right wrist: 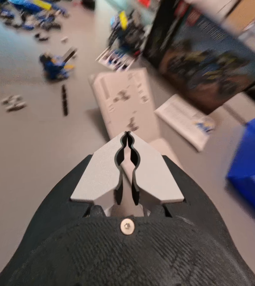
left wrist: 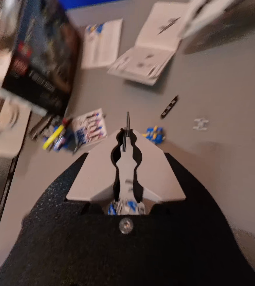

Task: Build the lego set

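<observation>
Motion blur softens both views, though the grippers themselves are sharp. The left gripper (left wrist: 126, 131) is seen nearly closed, its fingertips pinched on a thin dark axle rod (left wrist: 128, 123) that juts forward past the tips; a second dark rod (left wrist: 124, 143) lies in the narrow gap just behind the tips (whether it is also gripped cannot be told). The right gripper (right wrist: 127, 132) is closed tip to tip, and nothing is held between its fingers.

An open instruction booklet (left wrist: 148, 61) on the grey table (left wrist: 216, 154) is taken as the landmark. In the left wrist view, a black lego beam with holes (left wrist: 169, 107) lies on the table nearer the camera than the booklet, and a small blue and yellow lego assembly (left wrist: 154, 135) sits nearer still, just right of the gripper tips. A small white piece (left wrist: 201, 123) rests to the right of the beam. Left of the booklet a second closed booklet (left wrist: 102, 44) lies flat, and farther left a dark lego box (left wrist: 38, 61) stands. Below the box, a heap of loose lego parts (left wrist: 54, 136) with a yellow piece is seen beside a sticker sheet (left wrist: 89, 126).

In the right wrist view, the booklet (right wrist: 123, 100) lies ahead of the closed tips, with a blue bin (right wrist: 253, 162) well to its right.
</observation>
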Demonstrator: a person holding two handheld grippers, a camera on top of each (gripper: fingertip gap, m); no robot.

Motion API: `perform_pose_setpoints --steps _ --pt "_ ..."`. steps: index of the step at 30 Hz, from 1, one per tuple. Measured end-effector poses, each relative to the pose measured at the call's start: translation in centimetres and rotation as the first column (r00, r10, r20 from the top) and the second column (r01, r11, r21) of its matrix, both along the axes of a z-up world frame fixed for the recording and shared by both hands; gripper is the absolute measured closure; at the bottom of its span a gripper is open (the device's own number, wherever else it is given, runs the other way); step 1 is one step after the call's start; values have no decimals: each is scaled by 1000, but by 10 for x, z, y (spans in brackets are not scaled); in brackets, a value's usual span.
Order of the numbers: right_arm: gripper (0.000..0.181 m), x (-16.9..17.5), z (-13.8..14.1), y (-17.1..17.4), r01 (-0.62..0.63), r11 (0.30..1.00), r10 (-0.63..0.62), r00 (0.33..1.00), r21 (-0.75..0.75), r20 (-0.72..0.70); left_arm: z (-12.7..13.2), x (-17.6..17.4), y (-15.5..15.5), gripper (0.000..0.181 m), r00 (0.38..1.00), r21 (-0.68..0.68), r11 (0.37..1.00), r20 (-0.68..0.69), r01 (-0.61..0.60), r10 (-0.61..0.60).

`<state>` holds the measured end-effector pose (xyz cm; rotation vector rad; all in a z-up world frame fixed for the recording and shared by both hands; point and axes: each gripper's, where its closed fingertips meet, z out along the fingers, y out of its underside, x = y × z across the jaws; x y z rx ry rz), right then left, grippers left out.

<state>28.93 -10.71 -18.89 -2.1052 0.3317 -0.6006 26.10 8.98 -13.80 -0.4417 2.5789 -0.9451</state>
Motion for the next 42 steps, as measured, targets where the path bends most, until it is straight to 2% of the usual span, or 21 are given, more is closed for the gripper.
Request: perform_pose_setpoints --steps 1,2,4,6,11,15,21,42 --pt "181 9 13 4 -8 1000 6 998 25 65 -3 -2 -24 176 997 0 997 -8 79 -79" --pt "181 16 16 13 -51 998 48 994 31 100 -8 -3 -46 176 989 7 989 -19 147 -147" --pt "180 29 -6 28 -114 993 115 992 -25 47 -24 4 -78 176 969 55 968 -31 246 -245" --pt "181 37 -25 39 -144 986 147 989 -89 26 -44 15 -96 176 950 124 942 -55 311 -307" --pt "181 42 -65 49 -218 937 218 975 -274 -28 -88 35 -105 176 923 264 884 -106 385 -370" --pt "181 40 -61 54 -234 953 236 972 -191 -15 -109 34 -105 176 911 279 868 -161 411 -379" --pt "181 40 -59 54 -233 958 234 972 -165 -11 -119 29 -98 176 909 285 865 -191 412 -370" --pt "181 40 -59 54 -232 958 235 972 -167 -3 -119 34 -90 172 955 267 918 -133 293 -266"
